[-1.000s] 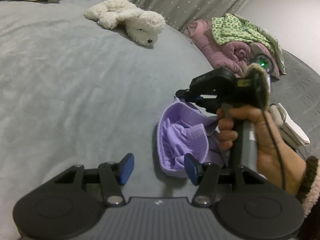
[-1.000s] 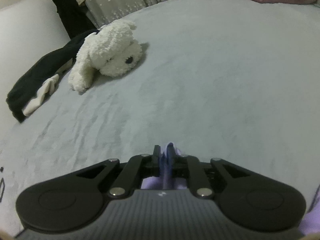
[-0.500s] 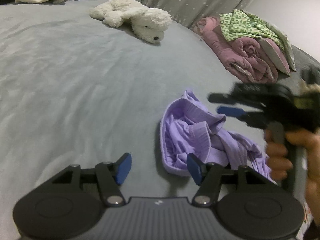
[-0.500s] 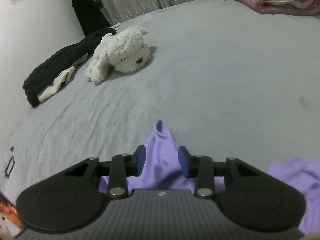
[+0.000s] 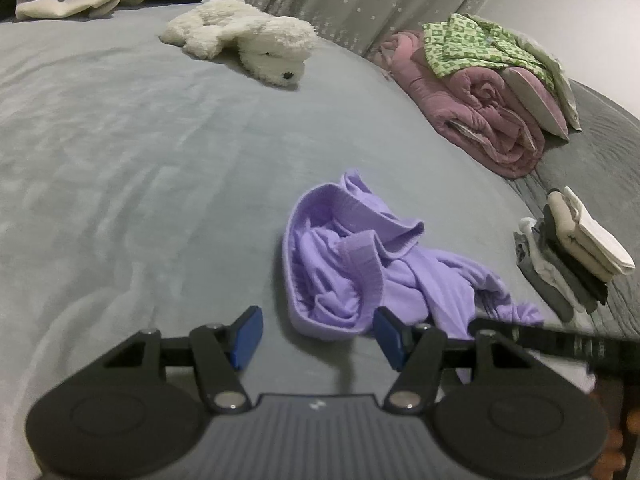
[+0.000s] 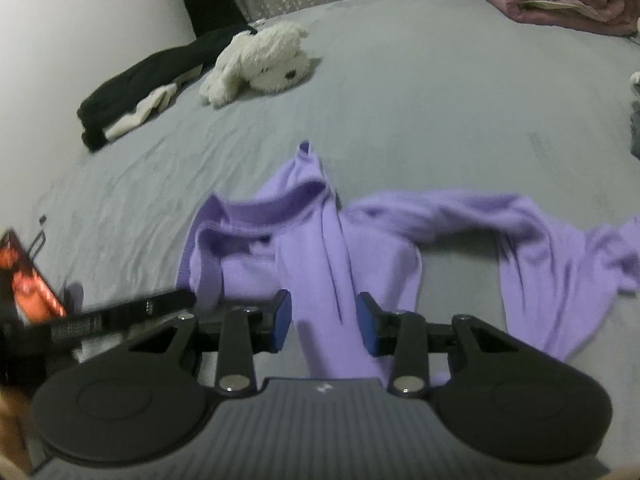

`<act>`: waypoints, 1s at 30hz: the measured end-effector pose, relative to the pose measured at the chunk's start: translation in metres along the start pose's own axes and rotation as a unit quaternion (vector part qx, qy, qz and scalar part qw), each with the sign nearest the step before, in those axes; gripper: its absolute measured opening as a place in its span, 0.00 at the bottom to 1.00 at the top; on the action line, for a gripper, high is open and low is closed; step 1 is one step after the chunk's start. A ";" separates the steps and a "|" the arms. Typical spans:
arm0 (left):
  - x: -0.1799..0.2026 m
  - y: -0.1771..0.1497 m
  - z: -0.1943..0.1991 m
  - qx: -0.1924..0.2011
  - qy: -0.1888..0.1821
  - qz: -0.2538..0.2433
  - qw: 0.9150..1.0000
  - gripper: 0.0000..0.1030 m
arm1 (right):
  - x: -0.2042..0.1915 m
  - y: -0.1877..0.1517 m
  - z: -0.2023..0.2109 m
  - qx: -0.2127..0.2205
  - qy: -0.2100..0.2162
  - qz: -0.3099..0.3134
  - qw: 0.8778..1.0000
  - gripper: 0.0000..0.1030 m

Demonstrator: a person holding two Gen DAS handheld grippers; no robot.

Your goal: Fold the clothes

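With both the left claw (image 5: 318,336) and right claw (image 6: 323,322) spread and nothing pinched, the crumpled lilac sweater (image 5: 360,264) at frame centre is judged unspread, so flattening is called for next.

Ribbed lilac knit garment (image 5: 360,264); apparently velvety bedspread (image 5: 140,152).

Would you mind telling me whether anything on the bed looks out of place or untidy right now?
Yes: the purple garment lies crumpled in a heap on the grey bed, one part trailing sideways, unlike the neatly folded stack nearby. A plush toy also lies among the clothes.
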State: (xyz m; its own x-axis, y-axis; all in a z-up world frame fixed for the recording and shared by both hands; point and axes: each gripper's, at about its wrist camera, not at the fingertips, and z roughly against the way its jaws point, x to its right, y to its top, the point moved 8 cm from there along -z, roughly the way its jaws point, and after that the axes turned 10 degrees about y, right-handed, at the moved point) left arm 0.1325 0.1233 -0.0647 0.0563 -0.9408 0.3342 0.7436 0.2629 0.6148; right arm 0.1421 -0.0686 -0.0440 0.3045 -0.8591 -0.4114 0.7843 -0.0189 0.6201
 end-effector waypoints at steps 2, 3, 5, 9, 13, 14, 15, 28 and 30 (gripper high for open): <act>0.003 -0.001 0.000 0.002 0.002 0.001 1.000 0.61 | 0.001 -0.010 0.001 -0.006 -0.005 0.008 1.000 0.39; 0.005 -0.002 0.000 0.003 0.000 0.001 1.000 0.61 | 0.001 -0.015 0.000 -0.009 -0.009 0.013 1.000 0.39; 0.010 -0.003 0.000 0.004 -0.004 0.002 1.000 0.61 | 0.003 -0.022 -0.004 -0.015 -0.019 0.022 0.999 0.39; 0.017 -0.004 -0.003 0.005 -0.002 0.001 1.000 0.61 | 0.013 -0.037 -0.003 -0.024 -0.050 0.049 0.997 0.08; 0.019 -0.002 -0.008 0.005 0.008 0.003 1.000 0.59 | 0.019 -0.025 0.010 -0.003 -0.068 0.058 0.996 0.07; 0.018 -0.002 -0.010 0.005 0.012 0.003 1.000 0.57 | 0.020 -0.020 0.015 0.005 -0.076 0.062 0.995 0.07; 0.018 -0.001 -0.011 0.005 0.018 0.003 1.000 0.51 | 0.022 -0.014 0.019 0.012 -0.085 0.068 0.994 0.07; 0.007 0.008 -0.018 0.017 0.039 0.024 0.999 0.24 | 0.040 0.092 0.034 0.094 -0.209 0.127 0.965 0.07; 0.006 0.009 -0.018 0.021 0.039 0.024 0.999 0.18 | 0.045 0.107 0.030 0.102 -0.221 0.128 0.961 0.07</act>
State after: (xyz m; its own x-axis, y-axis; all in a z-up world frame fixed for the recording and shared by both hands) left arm 0.1515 0.1161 -0.0696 0.1447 -0.9400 0.3089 0.7104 0.3160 0.6289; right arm 0.2239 -0.1244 0.0236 0.1772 -0.9818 0.0681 0.5780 0.1599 0.8002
